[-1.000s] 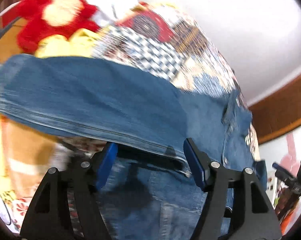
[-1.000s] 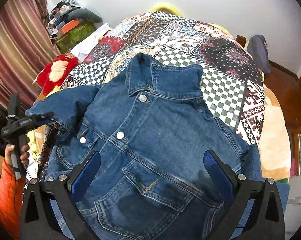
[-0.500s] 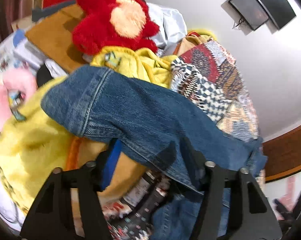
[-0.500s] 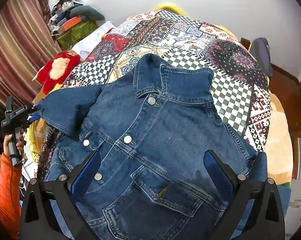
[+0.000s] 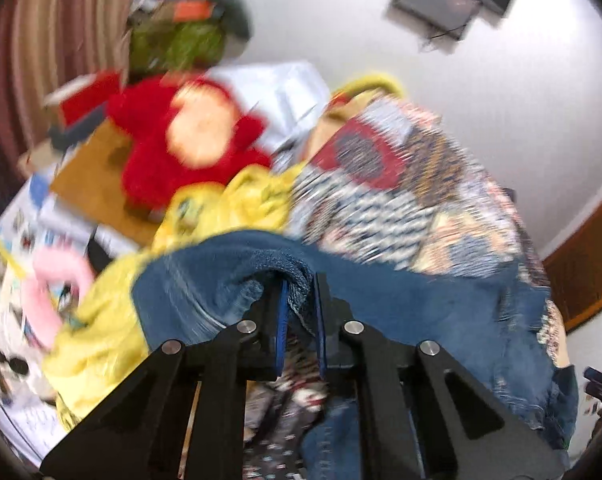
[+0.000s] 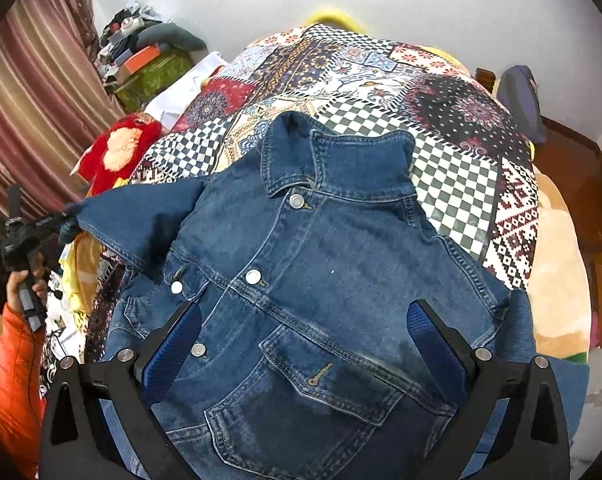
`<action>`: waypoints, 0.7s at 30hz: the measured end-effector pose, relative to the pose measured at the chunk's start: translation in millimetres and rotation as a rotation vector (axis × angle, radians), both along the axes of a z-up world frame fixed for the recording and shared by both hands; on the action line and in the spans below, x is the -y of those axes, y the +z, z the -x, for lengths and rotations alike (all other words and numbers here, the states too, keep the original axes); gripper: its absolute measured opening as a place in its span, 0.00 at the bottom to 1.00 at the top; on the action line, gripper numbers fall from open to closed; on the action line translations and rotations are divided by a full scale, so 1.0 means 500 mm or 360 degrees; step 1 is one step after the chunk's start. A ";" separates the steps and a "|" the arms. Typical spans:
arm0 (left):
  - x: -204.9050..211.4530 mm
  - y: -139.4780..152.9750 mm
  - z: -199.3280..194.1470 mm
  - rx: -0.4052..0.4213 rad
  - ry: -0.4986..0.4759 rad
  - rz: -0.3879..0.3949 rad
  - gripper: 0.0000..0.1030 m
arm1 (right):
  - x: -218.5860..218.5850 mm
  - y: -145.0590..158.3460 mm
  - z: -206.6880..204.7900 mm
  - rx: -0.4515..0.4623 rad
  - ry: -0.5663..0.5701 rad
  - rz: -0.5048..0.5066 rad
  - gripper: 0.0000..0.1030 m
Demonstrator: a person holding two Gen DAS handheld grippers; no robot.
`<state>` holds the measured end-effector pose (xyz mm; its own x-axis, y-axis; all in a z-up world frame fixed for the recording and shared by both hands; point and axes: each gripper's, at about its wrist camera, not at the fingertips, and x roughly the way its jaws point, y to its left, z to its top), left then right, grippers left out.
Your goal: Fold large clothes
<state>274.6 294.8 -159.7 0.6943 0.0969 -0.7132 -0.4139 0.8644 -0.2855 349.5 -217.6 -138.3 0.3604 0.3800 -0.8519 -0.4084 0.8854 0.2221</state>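
Observation:
A blue denim jacket (image 6: 321, 264) lies front up on a patchwork bedspread (image 6: 453, 184), collar toward the far wall. My right gripper (image 6: 301, 344) is open above the lower front, over the chest pocket. My left gripper (image 5: 299, 304) is shut on the jacket's sleeve (image 5: 229, 276) and holds it lifted off the bed's left side. In the right wrist view the left gripper (image 6: 63, 220) shows at the far left, pinching the sleeve end (image 6: 141, 216), which is stretched out sideways.
A red plush toy (image 6: 117, 152) and yellow cloth (image 5: 237, 204) lie at the bed's left edge, with boxes and clutter beyond. A striped curtain (image 6: 33, 92) hangs left. A peach blanket (image 6: 557, 272) edges the bed's right side.
My left gripper has closed on the sleeve and drawn it outward and up from the bed's left side. The right gripper has stayed open over the jacket front.

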 end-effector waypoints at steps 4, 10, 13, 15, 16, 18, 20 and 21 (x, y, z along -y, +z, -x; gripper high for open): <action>0.097 0.102 -0.032 0.0137 -0.0176 -0.0116 0.10 | 0.024 0.008 -0.002 0.0014 -0.0033 -0.0057 0.99; 0.307 0.188 -0.096 0.0305 -0.0593 -0.0140 0.09 | 0.060 0.024 -0.003 0.0044 -0.0054 -0.0102 0.99; 0.422 0.176 -0.139 0.0279 -0.0812 -0.0096 0.09 | 0.081 0.043 0.003 0.0093 -0.0075 -0.0112 0.99; 0.505 0.145 -0.166 0.0214 -0.0947 -0.0100 0.09 | 0.097 0.049 0.005 0.0102 -0.0095 -0.0123 0.99; 0.538 0.124 -0.177 0.0167 -0.1004 -0.0089 0.09 | 0.103 0.050 0.006 0.0104 -0.0105 -0.0127 0.99; 0.598 0.071 -0.194 0.0040 -0.1120 -0.0068 0.09 | 0.124 0.051 0.006 0.0100 -0.0139 -0.0139 0.99; 0.657 -0.006 -0.210 -0.0157 -0.1233 -0.0049 0.09 | 0.142 0.046 0.007 0.0084 -0.0166 -0.0148 0.99; 0.667 -0.031 -0.210 -0.0226 -0.1256 -0.0032 0.09 | 0.149 0.043 0.006 0.0073 -0.0176 -0.0152 0.99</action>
